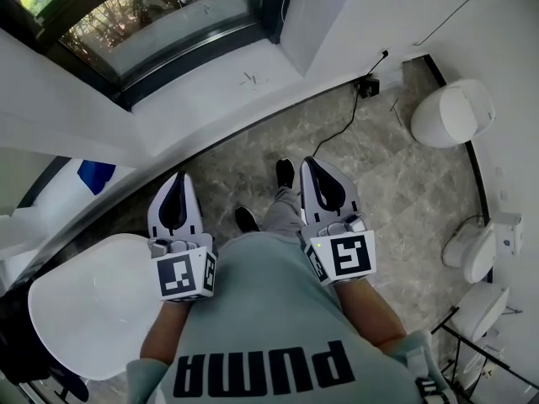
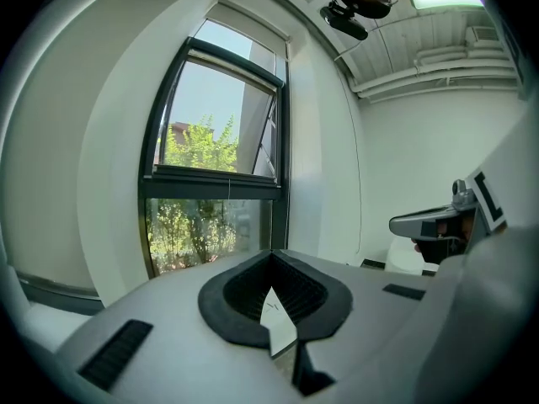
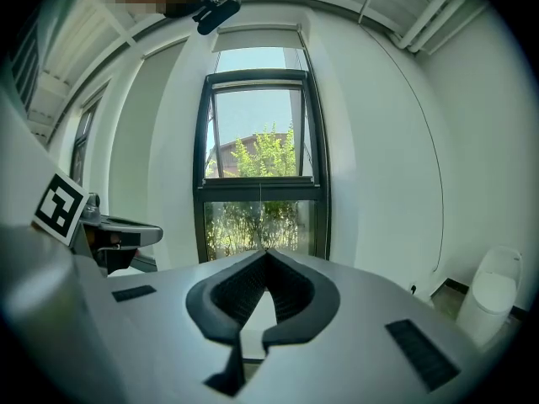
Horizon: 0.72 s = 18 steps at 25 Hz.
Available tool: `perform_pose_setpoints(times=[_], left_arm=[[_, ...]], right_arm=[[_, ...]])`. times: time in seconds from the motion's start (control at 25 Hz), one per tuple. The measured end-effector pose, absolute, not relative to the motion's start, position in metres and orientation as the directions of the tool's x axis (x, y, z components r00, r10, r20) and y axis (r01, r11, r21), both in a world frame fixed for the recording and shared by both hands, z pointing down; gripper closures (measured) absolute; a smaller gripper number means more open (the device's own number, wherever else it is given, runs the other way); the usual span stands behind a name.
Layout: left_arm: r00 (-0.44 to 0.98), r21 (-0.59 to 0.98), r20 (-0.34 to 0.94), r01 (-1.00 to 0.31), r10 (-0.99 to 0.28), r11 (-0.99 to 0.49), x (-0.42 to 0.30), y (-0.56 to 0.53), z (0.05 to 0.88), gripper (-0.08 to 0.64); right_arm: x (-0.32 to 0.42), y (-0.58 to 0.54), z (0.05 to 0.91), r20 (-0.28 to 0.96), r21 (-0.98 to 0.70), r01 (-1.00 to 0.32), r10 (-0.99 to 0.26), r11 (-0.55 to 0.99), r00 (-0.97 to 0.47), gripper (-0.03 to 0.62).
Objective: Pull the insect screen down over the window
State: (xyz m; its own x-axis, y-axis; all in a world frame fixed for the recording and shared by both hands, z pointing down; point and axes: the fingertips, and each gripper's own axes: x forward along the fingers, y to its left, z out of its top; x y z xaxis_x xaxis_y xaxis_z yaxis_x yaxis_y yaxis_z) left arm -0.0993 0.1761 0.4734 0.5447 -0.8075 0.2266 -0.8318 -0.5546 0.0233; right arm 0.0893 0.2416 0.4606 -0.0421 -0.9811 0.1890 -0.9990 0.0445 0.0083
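Indoors, we stood facing the window (image 3: 261,167) with a gripper in each hand, both held at about waist height and pointed at the glass. The left gripper (image 1: 179,177) had its jaws closed tip to tip with nothing between them. The right gripper (image 1: 311,162) was likewise closed and empty. The two were side by side, a little apart, above the grey stone floor (image 1: 396,192) and short of the white sill (image 1: 244,78).

The insect screen (image 3: 257,39) appeared to sit rolled up in a pale box across the top of the dark window frame, well above both grippers. A thin cord (image 3: 260,194) hung from it down the middle of the glass. Green trees and a building showed through the panes.

From the head view, a white round table (image 1: 93,301) stood just beside our left hand, and a white bin (image 1: 450,112) stood by the wall to our right.
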Motion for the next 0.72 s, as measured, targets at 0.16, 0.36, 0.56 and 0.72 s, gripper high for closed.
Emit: perform_pose_setpoints(times=[0.16, 0.36, 0.56, 0.72], left_arm=[[0.534, 0.034, 0.221, -0.840, -0.816, -0.541, -0.105, 0.176, 0.474, 0.548], [0.528, 0.040, 0.211, -0.845, -0.823, -0.533, -0.108, 0.173, 0.472, 0.548], [0.525, 0.039, 0.207, -0.848, -0.826, -0.529, -0.111, 0.172, 0.470, 0.548], [0.522, 0.038, 0.212, -0.849, -0.826, -0.527, -0.113, 0.170, 0.473, 0.548]], right_arm=[[0.088, 0.241, 0.458, 0.188, 0.015, -0.999, -0.981, 0.050, -0.046, 0.589], [0.084, 0.238, 0.455, 0.187, 0.024, -0.998, -0.981, 0.057, -0.051, 0.589], [0.081, 0.234, 0.456, 0.200, 0.029, -0.997, -0.978, 0.065, -0.058, 0.589], [0.079, 0.231, 0.459, 0.201, 0.033, -0.997, -0.977, 0.072, -0.064, 0.589]])
